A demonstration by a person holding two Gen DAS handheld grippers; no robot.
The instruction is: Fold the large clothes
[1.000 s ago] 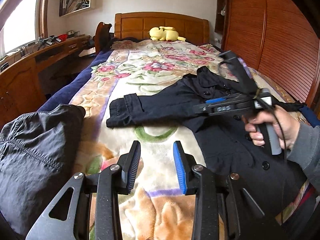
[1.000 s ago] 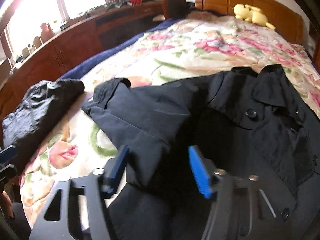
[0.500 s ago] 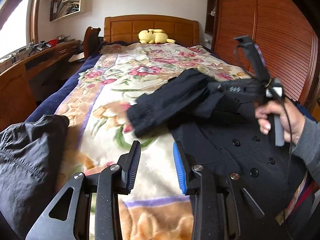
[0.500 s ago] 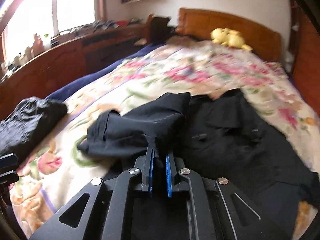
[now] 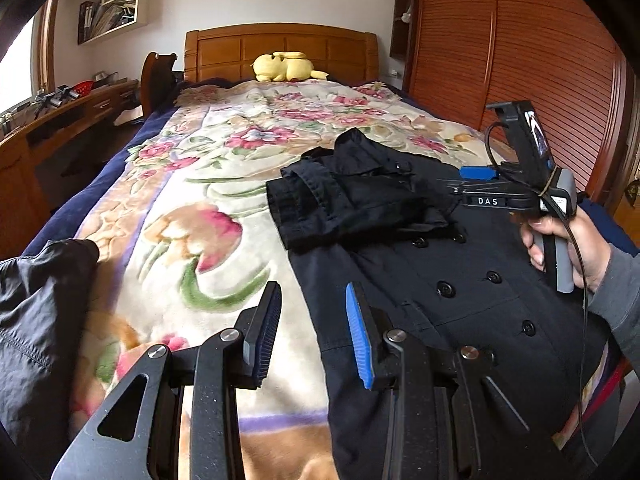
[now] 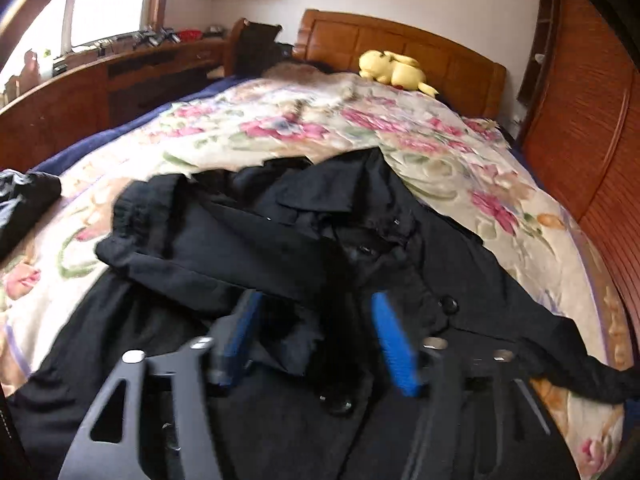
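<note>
A black double-breasted coat (image 5: 460,280) lies front up on the floral bedspread (image 5: 208,200). Its left sleeve (image 5: 344,204) is folded across the chest, cuff toward the coat's left edge; the sleeve also shows in the right wrist view (image 6: 208,240). My left gripper (image 5: 314,332) is open and empty, low over the coat's near left edge. My right gripper (image 6: 316,336) is open just above the folded sleeve and the coat front (image 6: 320,420), holding nothing. In the left wrist view the right gripper (image 5: 478,182) hovers over the coat's chest, held by a hand.
A dark folded garment (image 5: 36,320) lies at the bed's near left corner. A yellow plush toy (image 5: 284,66) sits by the wooden headboard (image 5: 280,52). A wooden desk (image 5: 60,120) runs along the left. A slatted wooden wardrobe (image 5: 540,60) stands on the right.
My right gripper, shut on the sleeve half a second ago, carried it across the coat's chest and has opened, leaving it there. My left gripper stayed open and shifted right over the coat's edge.
</note>
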